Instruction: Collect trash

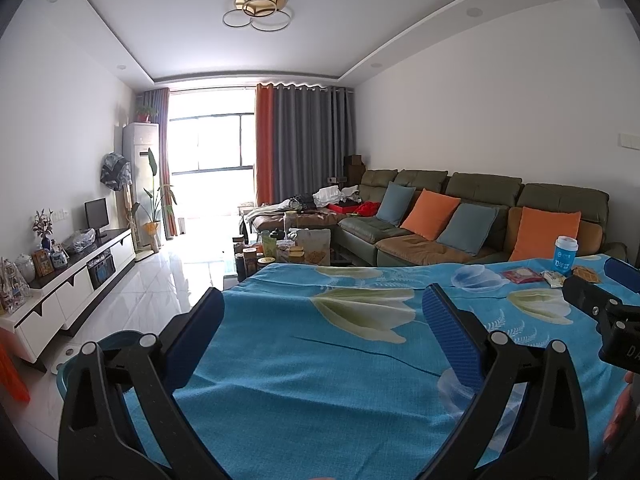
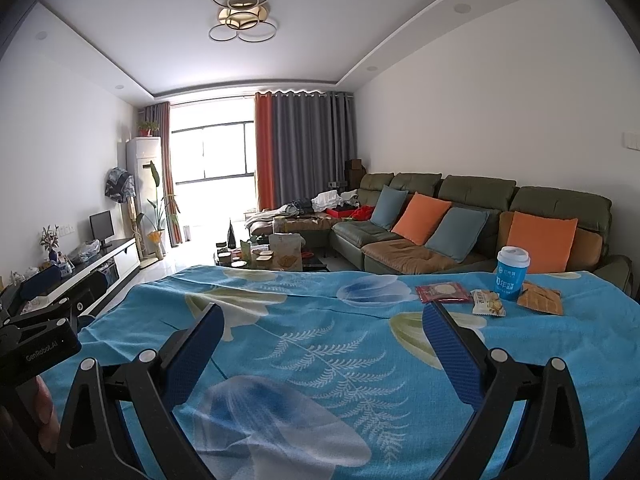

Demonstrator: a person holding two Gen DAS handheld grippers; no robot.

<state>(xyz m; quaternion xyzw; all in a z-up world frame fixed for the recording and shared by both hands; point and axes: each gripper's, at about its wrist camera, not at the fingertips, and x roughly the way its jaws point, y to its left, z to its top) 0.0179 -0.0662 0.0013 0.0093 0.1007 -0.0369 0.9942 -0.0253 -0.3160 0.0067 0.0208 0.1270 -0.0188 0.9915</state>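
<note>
1. Left gripper: fingers spread wide, nothing between them, hovering over the near-left part of the counter, which is covered in a blue floral cloth.
2. Right gripper: fingers also spread wide and empty, above the middle of the same cloth. It shows at the right edge of the left wrist view; the left one shows at the left edge of the right wrist view.
3. Trash sits in a cluster at the far-right end of the counter, well apart from both grippers:
   - blue paper cup with white lid, upright.
   - red snack wrapper, flat, left of the cup.
   - small cream snack packet, between the red wrapper and the cup, just in front of the cup.
   - orange-brown snack packet, right of the cup, touching or just beside its base; cannot tell which.
4. Blue bin: only its rim is visible low on the left, behind the left gripper's left finger, beside the counter edge.
5. Behind the counter: green-brown sectional sofa with orange and blue cushions, and a cluttered coffee table.
</note>
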